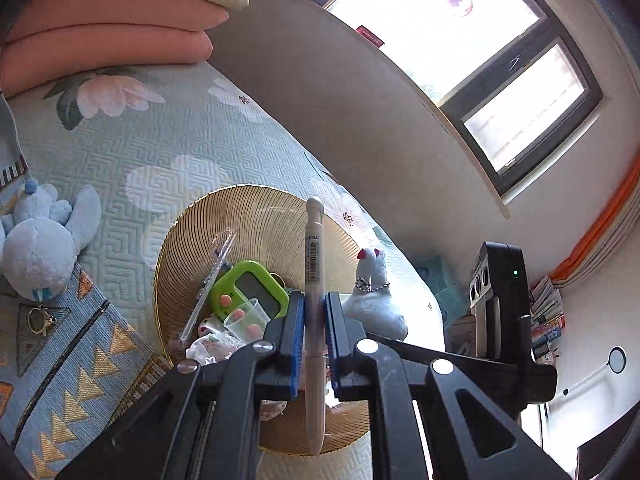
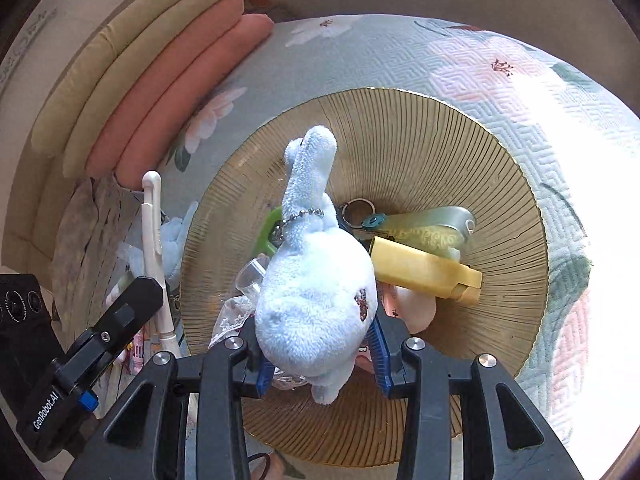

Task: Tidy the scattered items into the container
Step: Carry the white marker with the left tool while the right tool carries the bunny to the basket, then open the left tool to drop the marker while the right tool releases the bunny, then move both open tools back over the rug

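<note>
- Far left on the patterned bedspread [image 1: 160,152], a second blue plush toy [image 1: 36,240] with a key clasp lies well apart from the gold ribbed bowl [image 1: 256,216], not yet collected.
- The bowl already holds a green digital timer [image 1: 250,292], a small clear cup [image 1: 244,318], a clear tube, a yellow clip-like piece [image 2: 424,272] and a keyring with a green strap [image 2: 424,226].
- The left gripper [image 1: 314,320] is clamped tight on a white pen [image 1: 314,300], which stands upright between the blue pads, its lower tip above the bowl's near side.
- The right gripper [image 2: 320,356] squeezes the body of a light-blue plush keychain [image 2: 316,292]; its ball chain [image 2: 302,216] hangs across the neck, and the toy hovers over the bowl's middle.
- Judged from this, the step in hand is the drop: both items are carried and positioned above the container.
- The next move likely calls for parting each pair of jaws so pen and plush fall inside, the pen preferably lowered or tilted first so it does not bounce off the rim.
</note>
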Demonstrator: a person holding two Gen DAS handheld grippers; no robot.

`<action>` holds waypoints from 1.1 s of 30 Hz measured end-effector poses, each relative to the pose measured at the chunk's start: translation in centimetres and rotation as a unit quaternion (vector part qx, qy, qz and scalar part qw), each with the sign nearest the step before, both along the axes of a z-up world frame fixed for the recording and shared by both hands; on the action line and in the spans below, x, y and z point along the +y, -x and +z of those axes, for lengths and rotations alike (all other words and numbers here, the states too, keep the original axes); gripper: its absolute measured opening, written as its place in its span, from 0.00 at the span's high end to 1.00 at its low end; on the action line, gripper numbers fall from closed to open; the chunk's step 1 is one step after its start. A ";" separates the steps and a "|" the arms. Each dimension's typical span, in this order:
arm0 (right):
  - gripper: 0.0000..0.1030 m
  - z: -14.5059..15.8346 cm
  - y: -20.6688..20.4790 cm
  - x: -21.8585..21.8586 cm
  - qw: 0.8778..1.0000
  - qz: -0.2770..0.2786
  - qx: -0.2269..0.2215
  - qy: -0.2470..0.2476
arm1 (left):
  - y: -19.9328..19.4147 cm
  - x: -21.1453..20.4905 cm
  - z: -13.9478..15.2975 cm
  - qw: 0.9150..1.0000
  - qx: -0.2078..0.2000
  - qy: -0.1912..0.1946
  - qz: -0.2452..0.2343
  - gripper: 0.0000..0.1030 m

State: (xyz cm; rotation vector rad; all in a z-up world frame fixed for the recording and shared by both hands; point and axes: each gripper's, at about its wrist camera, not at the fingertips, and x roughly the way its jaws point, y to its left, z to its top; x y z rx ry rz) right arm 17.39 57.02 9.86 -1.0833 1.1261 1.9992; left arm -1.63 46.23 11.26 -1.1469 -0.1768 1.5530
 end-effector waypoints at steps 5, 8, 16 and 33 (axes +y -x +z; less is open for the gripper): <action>0.61 -0.6 -0.4 0.8 1.000 -0.004 0.000 0.006 | 0.3 0.5 -1.4 1.000 -0.004 0.011 0.010 0.93; 0.59 -0.6 -0.3 0.8 1.000 0.001 -0.007 0.003 | 0.6 0.6 -1.8 1.000 -0.019 0.019 0.009 0.75; 0.44 0.6 -0.4 0.7 1.000 -0.009 -0.011 -0.019 | 1.6 -4.4 -0.3 0.998 0.002 0.026 0.053 0.53; 0.37 6.2 11.8 -11.8 0.980 0.172 0.024 -0.099 | 9.9 -34.5 -2.3 0.936 -0.003 0.068 0.345 0.50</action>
